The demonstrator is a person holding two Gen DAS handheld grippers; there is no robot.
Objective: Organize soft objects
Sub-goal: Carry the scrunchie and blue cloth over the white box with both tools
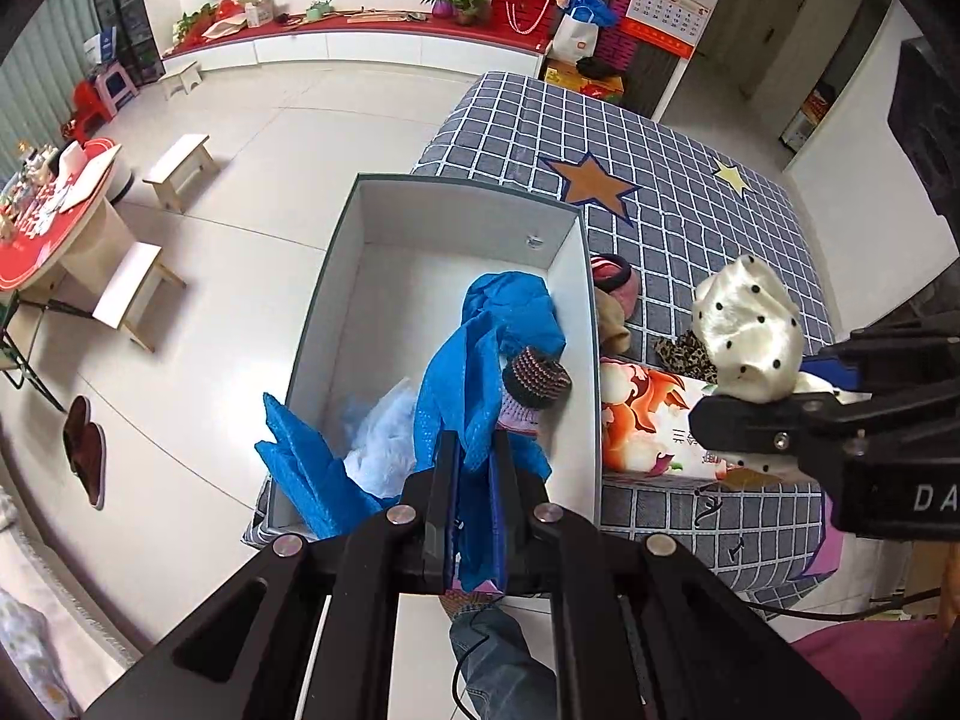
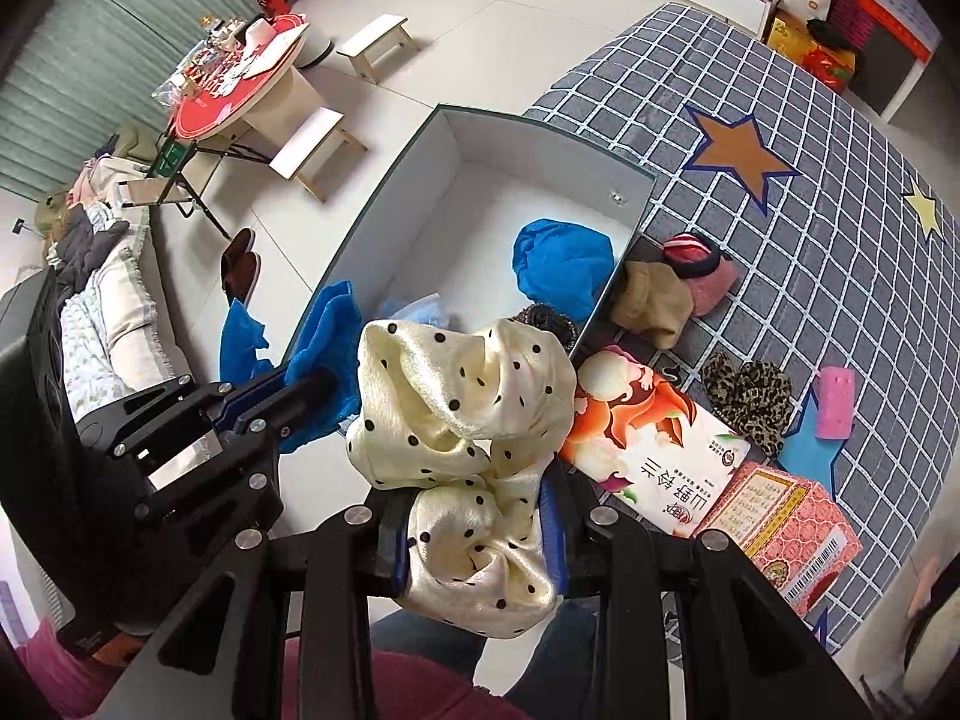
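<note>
The left gripper point(image 1: 477, 504) is clamped on a fold of blue mesh cloth point(image 1: 474, 372), which trails from its jaws down into the white box point(image 1: 456, 213) and spills over the box's near-left rim. The right gripper point(image 2: 474, 531) pinches a cream polka-dot scrunchie point(image 2: 462, 414), held above the gap between the box and the packets beside it; in the left wrist view the same scrunchie point(image 1: 747, 330) sits in the jaws at the right edge. Inside the box lie the bunched blue cloth, a pale blue gauzy piece point(image 1: 381, 438) and a striped knitted item point(image 1: 536, 381) against the right wall; the far half of the box floor is bare. The box stands at the left edge of a grey checked bed cover point(image 1: 690, 192) with star patches, one corner hanging past the edge above the tiled floor point(image 1: 252, 138). Just outside the right wall lie a pink item point(image 2: 702, 273) with a dark band, a tan cloth point(image 2: 651, 300), a leopard-print scrunchie point(image 2: 750, 399), a small pink piece point(image 2: 836, 402), an orange printed packet point(image 2: 654, 450) and a pink patterned carton point(image 2: 786, 525). The scrunchie hides part of the box's near end, and what the knitted item is cannot be made out. Stools point(image 1: 177, 171) and a red round tabletop point(image 2: 240, 93) stand well apart across the floor.
</note>
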